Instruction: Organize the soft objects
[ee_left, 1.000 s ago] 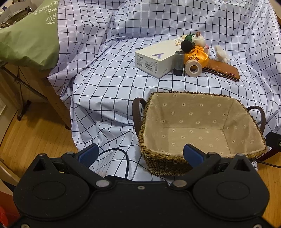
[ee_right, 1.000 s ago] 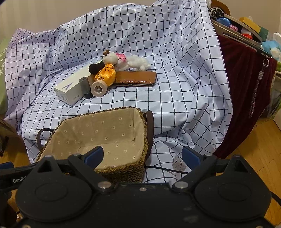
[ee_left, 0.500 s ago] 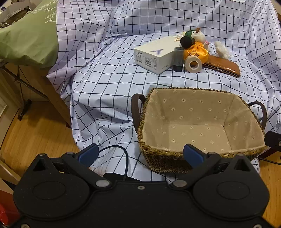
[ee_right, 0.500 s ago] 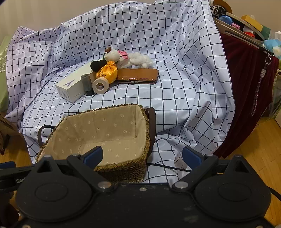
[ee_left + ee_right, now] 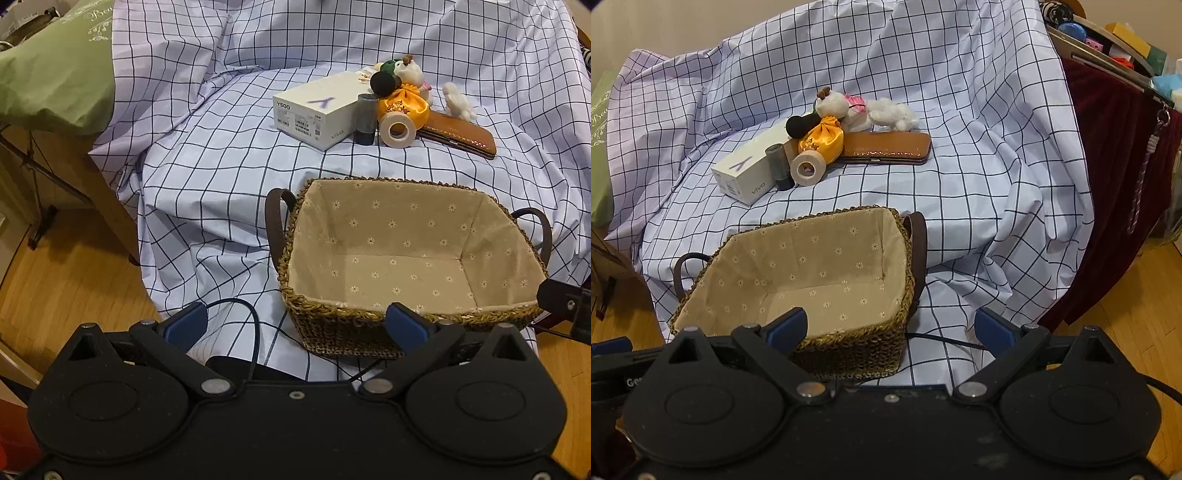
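A woven basket [image 5: 328, 308] [image 5: 857, 343] with a floral beige lining sits empty on the checked cloth, close in front of both grippers. Behind it lies a cluster of soft toys: an orange satin pouch [image 5: 404, 105] [image 5: 823, 138], a white plush dog [image 5: 410, 72] [image 5: 833, 105], a black pompom [image 5: 382, 82] [image 5: 797, 124] and a fluffy white toy [image 5: 458, 101] [image 5: 892, 112]. My left gripper [image 5: 295, 326] stands open at the basket's near left corner. My right gripper [image 5: 890, 328] is open at the basket's near right corner. Neither holds anything.
Among the toys are a white phone box [image 5: 317, 109] [image 5: 750, 171], a grey cylinder [image 5: 365, 118] [image 5: 779, 164], a tape roll [image 5: 395, 129] [image 5: 808, 168] and a brown leather case [image 5: 460, 134] [image 5: 886, 147]. A green cushion [image 5: 55, 70] lies left; a dark red drape [image 5: 1119, 177] hangs right. Wooden floor lies below.
Both grippers have moved forward and slightly up towards the cloth; the basket and toy cluster look nearer and lower. Nothing was picked up or shifted.
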Demonstrator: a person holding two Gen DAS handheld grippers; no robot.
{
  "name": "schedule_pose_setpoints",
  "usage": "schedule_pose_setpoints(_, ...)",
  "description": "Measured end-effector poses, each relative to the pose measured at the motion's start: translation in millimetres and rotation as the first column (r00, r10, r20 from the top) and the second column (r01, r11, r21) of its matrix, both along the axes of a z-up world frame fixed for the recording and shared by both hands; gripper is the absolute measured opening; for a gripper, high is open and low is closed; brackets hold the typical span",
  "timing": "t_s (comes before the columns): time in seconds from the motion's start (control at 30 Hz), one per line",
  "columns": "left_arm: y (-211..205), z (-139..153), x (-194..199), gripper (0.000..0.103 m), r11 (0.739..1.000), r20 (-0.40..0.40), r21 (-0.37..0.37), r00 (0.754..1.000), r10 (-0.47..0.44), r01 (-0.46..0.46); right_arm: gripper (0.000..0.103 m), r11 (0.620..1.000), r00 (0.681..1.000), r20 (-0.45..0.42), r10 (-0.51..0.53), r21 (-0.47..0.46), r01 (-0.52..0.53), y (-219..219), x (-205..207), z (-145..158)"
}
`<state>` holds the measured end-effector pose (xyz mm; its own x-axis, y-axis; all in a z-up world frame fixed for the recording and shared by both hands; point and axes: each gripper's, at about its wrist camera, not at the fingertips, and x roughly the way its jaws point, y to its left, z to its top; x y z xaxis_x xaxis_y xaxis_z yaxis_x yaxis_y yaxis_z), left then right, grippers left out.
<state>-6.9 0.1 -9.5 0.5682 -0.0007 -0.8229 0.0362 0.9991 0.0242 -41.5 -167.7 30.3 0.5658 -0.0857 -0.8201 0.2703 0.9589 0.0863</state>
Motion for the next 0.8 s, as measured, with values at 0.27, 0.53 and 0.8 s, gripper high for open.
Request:
schedule_pose_setpoints(0.27,-1.8,-0.1,-1.8,0.099,1.0,0.001,-0.008,1.0,-0.009,0.009,0.097,1.0,1.0,0.002,0.013,0.003,-0.013,3.4,-0.7,0.2)
schedule_pose_setpoints(0.53,0.4,-0.7,-1.6,0.099,1.0,-0.002,-0.026,1.0,-0.006,0.006,0.097,1.0,1.0,0.004,0.019,0.007,-0.019,4.1,-0.9,-0.2)
schedule_pose_setpoints(0.8,0.1,-1.9,-1.4,0.099,0.999,-0.009,-0.035,1.0,-0.015,0.015,0.096,1.0,1.0,0.006,0.024,0.012,-0.024,4.7,-1.1,-0.9)
